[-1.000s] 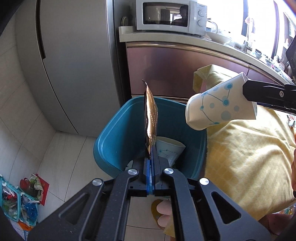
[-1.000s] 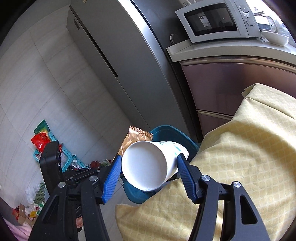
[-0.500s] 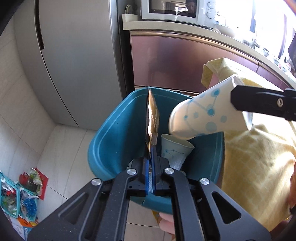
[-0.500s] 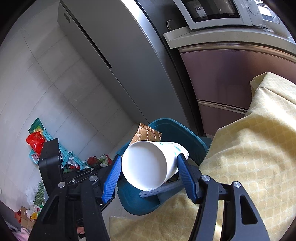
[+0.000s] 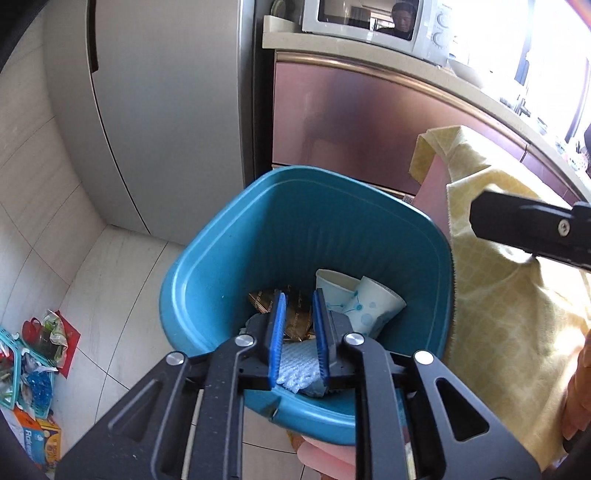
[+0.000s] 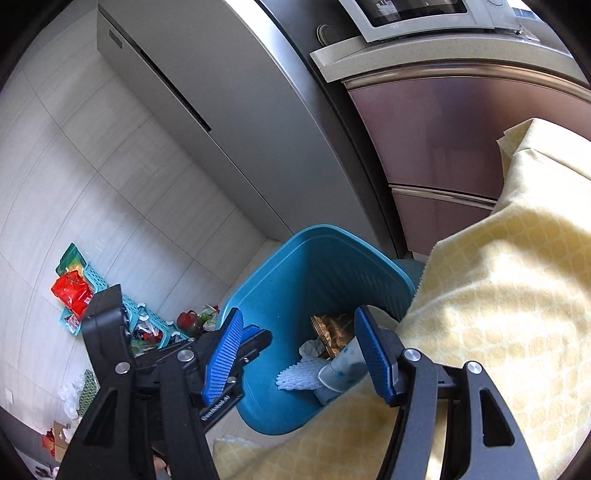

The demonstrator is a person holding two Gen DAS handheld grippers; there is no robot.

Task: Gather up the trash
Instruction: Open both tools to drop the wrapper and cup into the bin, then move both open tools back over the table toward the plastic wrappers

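A blue trash bin (image 5: 236,236) stands on the floor beside the table; it also shows in the right wrist view (image 6: 295,280). Inside lie two dotted paper cups (image 5: 373,302), a brown snack wrapper (image 5: 297,314) and white foam netting (image 5: 297,369). The wrapper (image 6: 332,330), netting (image 6: 295,376) and a cup (image 6: 343,369) show in the right wrist view too. My left gripper (image 5: 298,306) is open and empty over the bin's near rim. My right gripper (image 6: 299,325) is open and empty above the bin, its finger (image 5: 532,232) at the right of the left wrist view.
A yellow tablecloth (image 6: 498,302) hangs over the table right of the bin. A grey fridge (image 5: 166,110) and brown cabinets (image 5: 351,125) with a microwave (image 5: 369,22) stand behind. Teal baskets with clutter (image 6: 96,295) lie on the tiled floor at left.
Both grippers opened. The wrapper dropped from the left gripper and the paper cup from the right gripper into the bin. Both cameras moved closer over the bin.
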